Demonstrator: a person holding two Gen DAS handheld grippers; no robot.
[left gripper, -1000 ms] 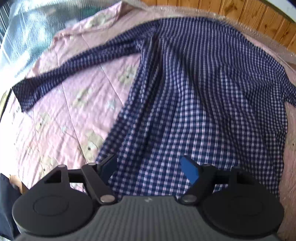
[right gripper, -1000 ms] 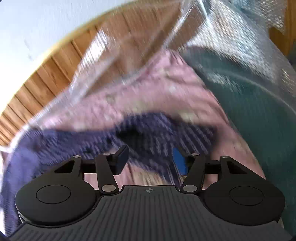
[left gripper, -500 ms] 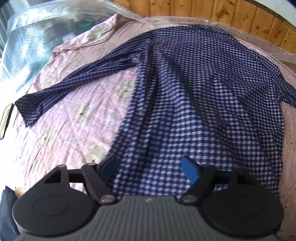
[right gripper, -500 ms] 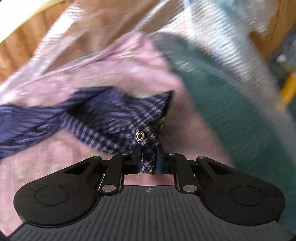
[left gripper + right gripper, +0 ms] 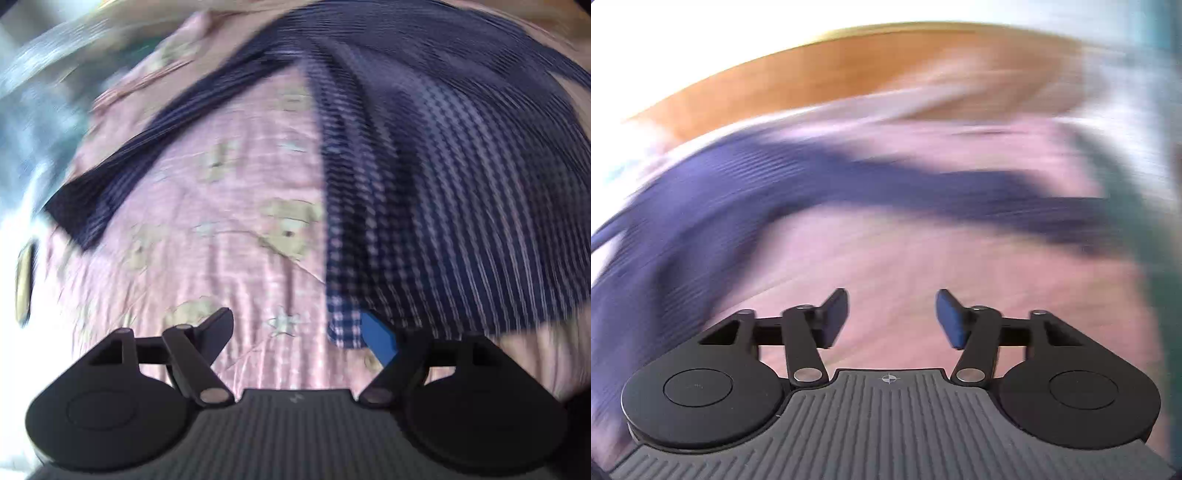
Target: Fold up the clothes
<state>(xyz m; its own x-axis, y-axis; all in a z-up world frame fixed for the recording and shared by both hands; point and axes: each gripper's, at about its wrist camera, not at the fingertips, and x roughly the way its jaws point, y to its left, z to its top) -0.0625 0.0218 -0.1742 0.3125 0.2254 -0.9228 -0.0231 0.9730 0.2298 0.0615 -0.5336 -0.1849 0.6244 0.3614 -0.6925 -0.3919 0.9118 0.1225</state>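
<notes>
A navy checked shirt [image 5: 424,166] lies spread on a pink quilt [image 5: 229,221], one sleeve [image 5: 147,155] stretched out to the left. My left gripper [image 5: 299,332] is open just above the quilt, at the shirt's near left hem corner, which lies beside its right finger. The right wrist view is heavily blurred: the shirt [image 5: 683,206] shows as a dark band with its other sleeve [image 5: 1015,199] running right across the quilt [image 5: 905,266]. My right gripper [image 5: 891,318] is open with only quilt between its fingers.
Wood panelling [image 5: 812,77] runs behind the bed. Shiny plastic sheeting [image 5: 40,85] and a green cover [image 5: 1145,206] border the quilt. A small flat object [image 5: 23,284] lies at the quilt's far left edge.
My right gripper let go of the sleeve cuff and opened, then swung away fast. My left gripper shifted left, from over the shirt body to its hem corner, staying open.
</notes>
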